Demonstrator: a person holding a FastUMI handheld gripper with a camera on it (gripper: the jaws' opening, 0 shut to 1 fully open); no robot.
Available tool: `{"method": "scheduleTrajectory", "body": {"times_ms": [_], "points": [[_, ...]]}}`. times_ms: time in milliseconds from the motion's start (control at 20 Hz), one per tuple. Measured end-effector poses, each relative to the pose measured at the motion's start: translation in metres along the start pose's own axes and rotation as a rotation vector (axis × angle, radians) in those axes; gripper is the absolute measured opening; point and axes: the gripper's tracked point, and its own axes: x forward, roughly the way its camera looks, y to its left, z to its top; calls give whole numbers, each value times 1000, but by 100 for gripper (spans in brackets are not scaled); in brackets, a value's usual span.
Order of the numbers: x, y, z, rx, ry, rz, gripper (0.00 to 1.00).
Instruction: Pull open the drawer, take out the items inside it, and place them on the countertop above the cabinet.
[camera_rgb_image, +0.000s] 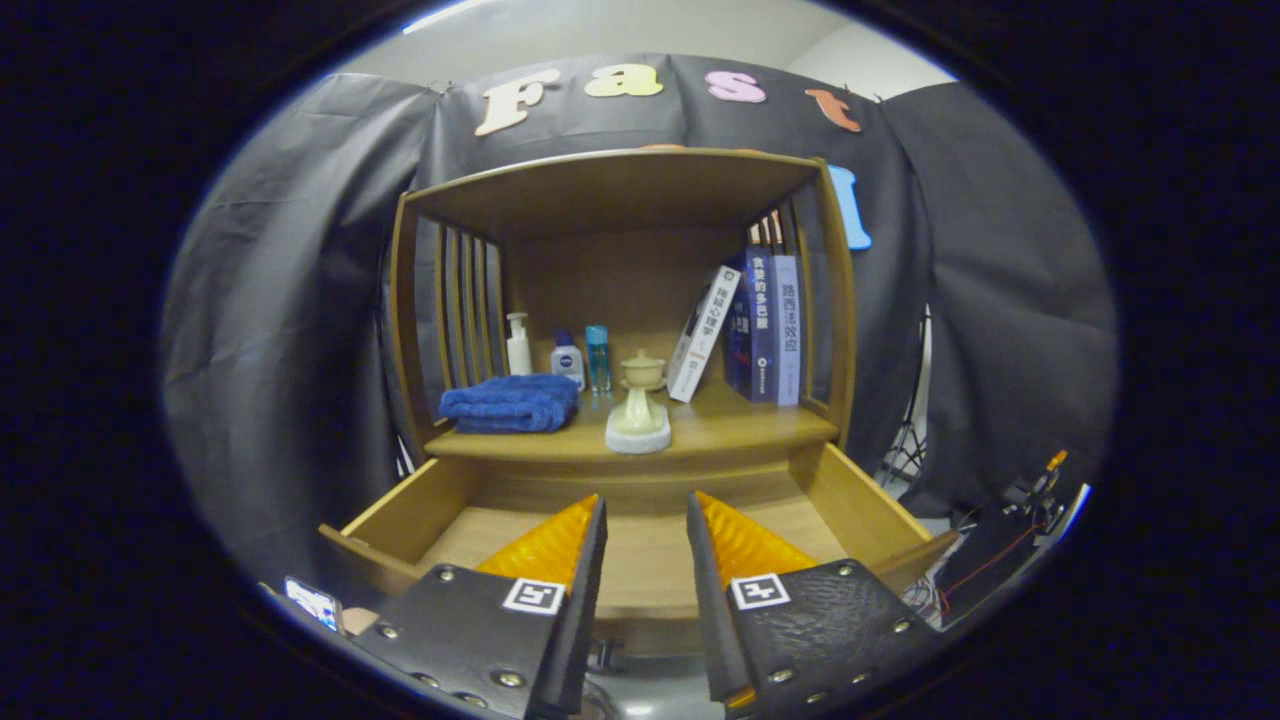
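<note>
Black-cloth booth, wood cabinet (620, 300) | drawer (860, 505) pulled out, floor looks bare | jaws of gripper (646, 525) apart, empty, over drawer | towel (512, 403) soft, light; pinch a fold | cream ornament (640, 405) prob. fragile; grip stem | 3 bottles (567, 358) slick

Fisheye view from the gripper (646, 510), facing the cabinet (620, 300) head-on.
Looking forward along 2 spread fingers, close above the open drawer (860, 500), level with the countertop (720, 425).
</note>
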Motion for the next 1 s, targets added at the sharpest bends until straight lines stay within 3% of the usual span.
{"method": "scheduleTrajectory", "body": {"times_ms": [100,350,1000], "points": [[-11,6,-15,-9,12,5,60],[-26,23,-51,-31,46,19,100],[-5,22,-91,-20,107,-48,100]]}}
